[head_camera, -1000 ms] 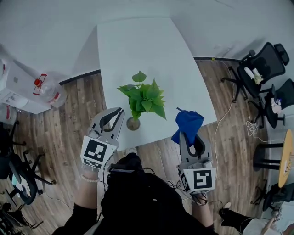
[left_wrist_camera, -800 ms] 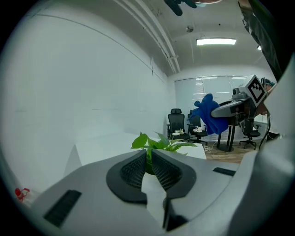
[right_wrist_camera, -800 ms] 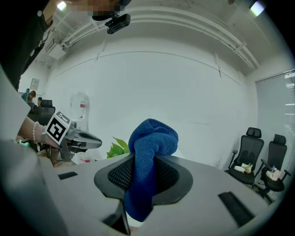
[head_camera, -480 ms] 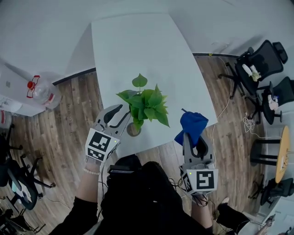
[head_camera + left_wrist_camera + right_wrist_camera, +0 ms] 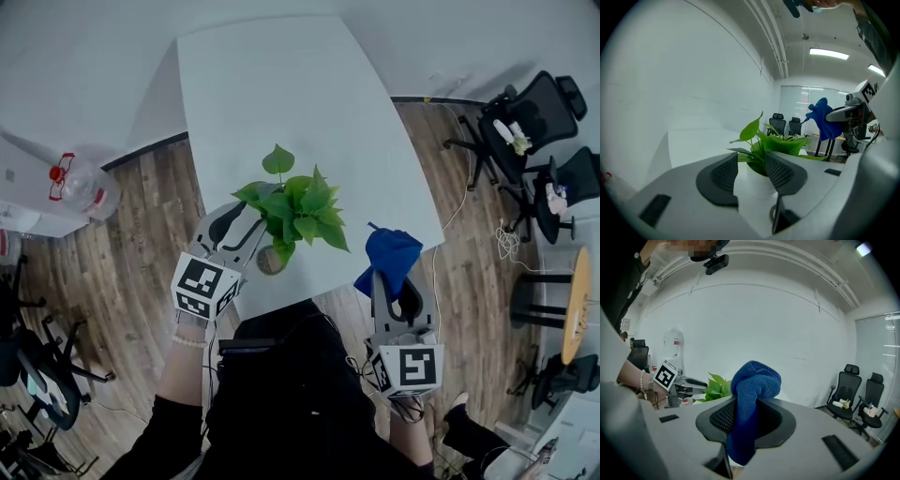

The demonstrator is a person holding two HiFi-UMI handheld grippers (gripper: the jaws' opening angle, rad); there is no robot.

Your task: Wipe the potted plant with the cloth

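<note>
A leafy green plant [image 5: 298, 208] in a small white pot [image 5: 271, 261] stands near the front edge of the white table [image 5: 281, 103]. My left gripper [image 5: 246, 227] is at the pot's left side. Its jaws have just been opening and now stand wide. In the left gripper view the pot [image 5: 757, 180] shows in the gap just beyond the left gripper [image 5: 750, 171], and neither pad presses on it. My right gripper [image 5: 388, 281] hovers off the table's front right edge, shut on a bunched blue cloth [image 5: 389, 251]. That cloth [image 5: 754, 380] sticks up out of the right gripper [image 5: 745, 420].
Black office chairs [image 5: 525, 131] stand on the wood floor at the right, by a round wooden table [image 5: 577, 309]. A clear water jug [image 5: 80, 183] sits on the floor at the left. The far half of the white table is bare.
My left gripper has moved down and right, in beside the pot, and its jaws have spread apart. The right gripper with the cloth has hardly shifted.
</note>
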